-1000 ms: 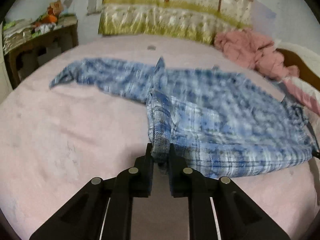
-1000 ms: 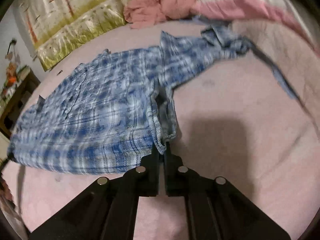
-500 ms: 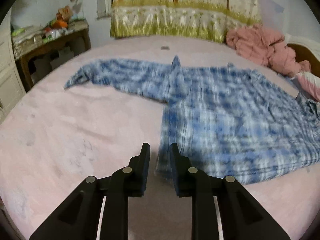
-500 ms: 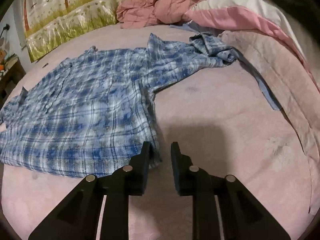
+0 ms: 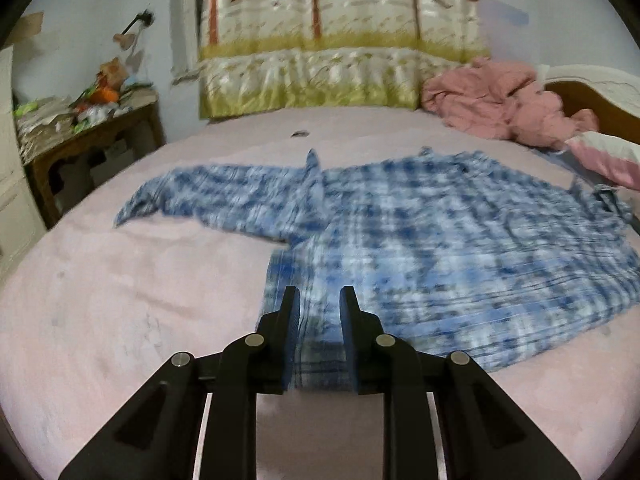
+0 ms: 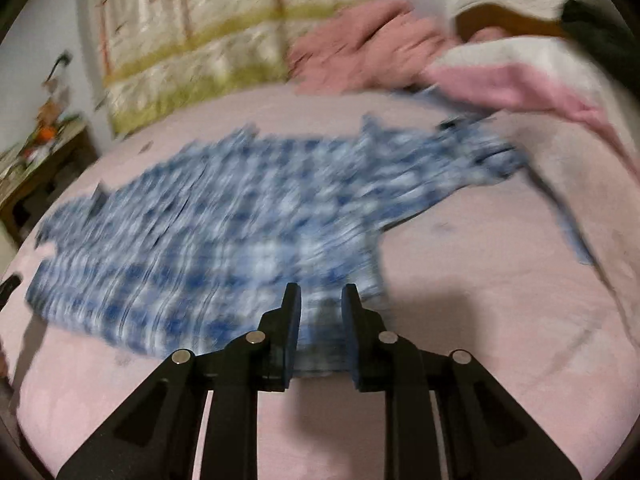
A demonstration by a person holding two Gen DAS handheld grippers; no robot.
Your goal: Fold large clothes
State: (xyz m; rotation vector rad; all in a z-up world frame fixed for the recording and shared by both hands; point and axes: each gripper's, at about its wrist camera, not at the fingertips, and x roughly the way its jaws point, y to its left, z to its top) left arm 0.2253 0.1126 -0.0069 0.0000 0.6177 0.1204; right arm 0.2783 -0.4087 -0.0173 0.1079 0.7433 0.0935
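One pink bed (image 5: 120, 320), curtained wall (image 5: 320, 40)

Dim, flat indoor light. Motion blur smears the plaid shirt (image 6: 224, 240), worst in the right wrist view. Just beside its hem, a soft shadow darkens the pink bedsheet (image 6: 460, 320). Fisheye corners go black.

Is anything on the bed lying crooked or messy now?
Yes. The blue plaid shirt lies spread flat, but one sleeve ends bunched near the striped pillow. A pink garment is crumpled at the bed's far corner.
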